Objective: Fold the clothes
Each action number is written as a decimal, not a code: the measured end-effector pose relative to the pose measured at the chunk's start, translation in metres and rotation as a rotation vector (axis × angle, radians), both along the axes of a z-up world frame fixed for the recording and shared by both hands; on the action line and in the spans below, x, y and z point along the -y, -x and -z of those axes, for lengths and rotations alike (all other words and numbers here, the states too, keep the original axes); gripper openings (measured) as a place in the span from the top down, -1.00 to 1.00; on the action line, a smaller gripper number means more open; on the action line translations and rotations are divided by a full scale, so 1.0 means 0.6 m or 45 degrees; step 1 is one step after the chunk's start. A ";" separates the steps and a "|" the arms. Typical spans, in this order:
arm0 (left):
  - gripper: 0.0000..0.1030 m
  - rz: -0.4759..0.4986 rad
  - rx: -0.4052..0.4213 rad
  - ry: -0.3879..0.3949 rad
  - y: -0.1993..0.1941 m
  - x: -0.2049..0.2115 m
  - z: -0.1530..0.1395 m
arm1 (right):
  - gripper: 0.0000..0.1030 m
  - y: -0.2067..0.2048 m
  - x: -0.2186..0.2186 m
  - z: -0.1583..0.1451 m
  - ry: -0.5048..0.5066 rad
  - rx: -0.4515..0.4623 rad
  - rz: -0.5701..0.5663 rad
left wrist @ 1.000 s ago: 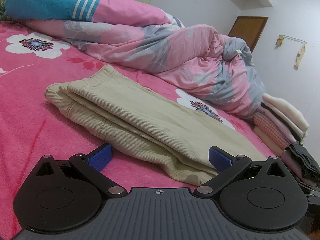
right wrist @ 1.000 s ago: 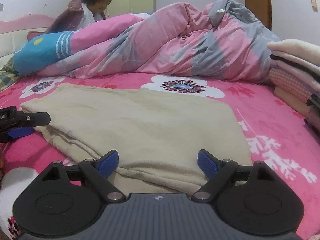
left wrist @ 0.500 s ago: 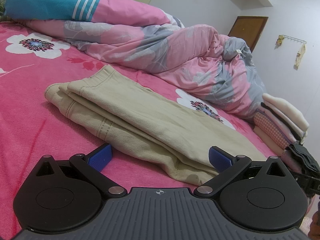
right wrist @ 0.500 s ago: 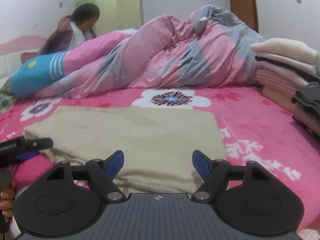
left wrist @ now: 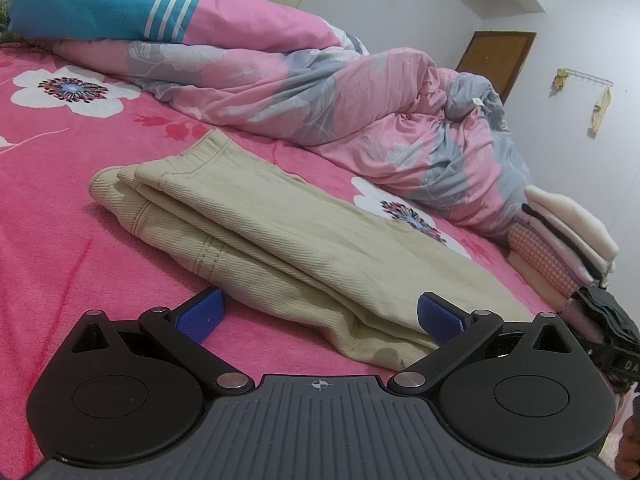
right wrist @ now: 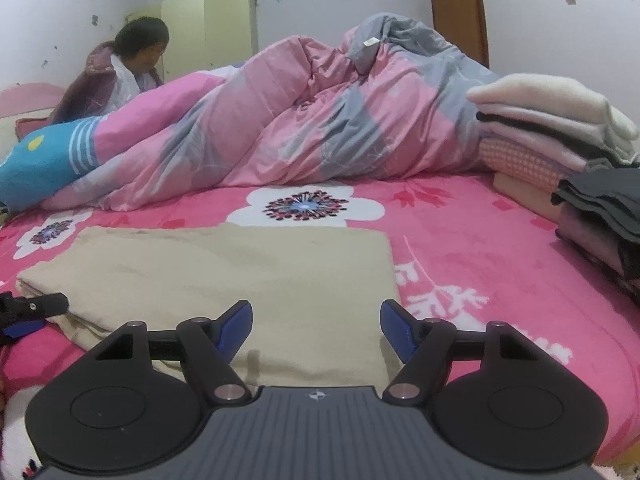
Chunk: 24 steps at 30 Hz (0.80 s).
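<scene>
Folded beige trousers (left wrist: 256, 236) lie flat on the pink flowered bed cover (left wrist: 48, 208). In the left wrist view my left gripper (left wrist: 320, 314) is open, low at the near long edge of the trousers, holding nothing. In the right wrist view the same beige trousers (right wrist: 240, 268) spread out ahead. My right gripper (right wrist: 316, 330) is open above their near end, with nothing between its blue pads. The left gripper's finger (right wrist: 32, 306) shows at the far left of that view.
A bunched pink and grey quilt (right wrist: 300, 120) lies across the back of the bed. A stack of folded clothes (right wrist: 560, 140) stands at the right edge. A person (right wrist: 132, 68) sits behind the quilt at the far left. A brown door (left wrist: 500, 60) is in the wall.
My right gripper has drawn back and risen from the trousers, so more bed cover shows to their right. The left gripper has barely moved.
</scene>
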<state>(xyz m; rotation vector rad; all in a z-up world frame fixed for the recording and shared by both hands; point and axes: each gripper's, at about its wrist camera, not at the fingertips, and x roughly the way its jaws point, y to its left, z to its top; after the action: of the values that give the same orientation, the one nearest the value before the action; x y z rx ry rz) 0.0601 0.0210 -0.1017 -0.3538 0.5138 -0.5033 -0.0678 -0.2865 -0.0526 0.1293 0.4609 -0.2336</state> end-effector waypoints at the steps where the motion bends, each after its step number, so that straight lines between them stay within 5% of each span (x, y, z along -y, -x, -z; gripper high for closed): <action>1: -1.00 0.000 0.000 -0.001 0.000 0.000 0.000 | -0.42 -0.001 0.002 0.005 -0.001 -0.014 0.004; 11: -1.00 -0.008 0.026 -0.002 0.010 -0.004 -0.009 | -0.43 -0.001 0.017 0.038 -0.034 -0.063 0.010; 18: -1.00 -0.005 0.205 -0.115 0.036 0.029 -0.064 | -0.44 0.004 0.022 0.051 -0.048 -0.057 0.003; 24: -1.00 0.007 0.184 -0.311 -0.006 0.100 -0.081 | -0.46 0.010 0.023 0.057 -0.050 -0.033 -0.012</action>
<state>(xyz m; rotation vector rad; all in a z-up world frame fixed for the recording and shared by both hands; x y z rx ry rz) 0.0637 -0.0392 -0.0529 -0.0814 0.4305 -0.4613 -0.0736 -0.3002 -0.0866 0.1623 0.4915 -0.2172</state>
